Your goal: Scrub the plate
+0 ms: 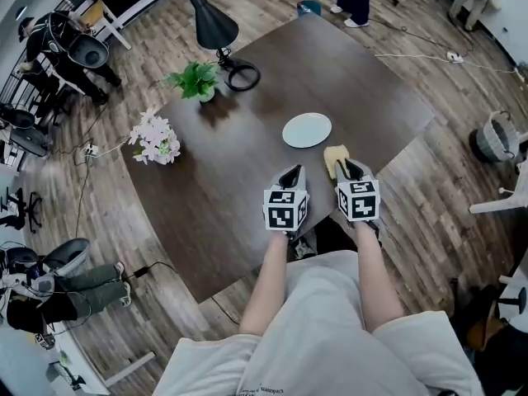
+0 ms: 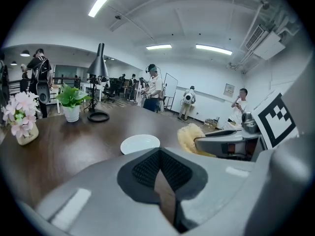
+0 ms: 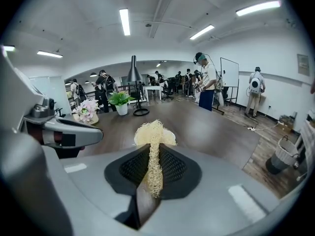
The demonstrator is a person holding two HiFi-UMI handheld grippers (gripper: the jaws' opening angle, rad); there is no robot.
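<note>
A white round plate (image 1: 307, 129) lies on the dark wooden table (image 1: 239, 196), also seen as the plate (image 2: 140, 143) ahead of the left gripper. My right gripper (image 1: 347, 168) is shut on a yellow loofah scrubber (image 1: 335, 159); the scrubber (image 3: 154, 151) stands pinched between its jaws and hides most of the plate behind it. My left gripper (image 1: 289, 175) is shut with nothing in it, hovering over the table short of the plate; its jaws (image 2: 160, 173) meet. From the left gripper view, the right gripper with the scrubber (image 2: 193, 137) is at the right.
A potted green plant (image 1: 196, 80), a black lamp (image 1: 216, 31) with a coiled cable (image 1: 242, 77) and a pot of pale flowers (image 1: 155, 139) stand at the table's far left. The table's edge runs close to the person's legs. People stand around the room.
</note>
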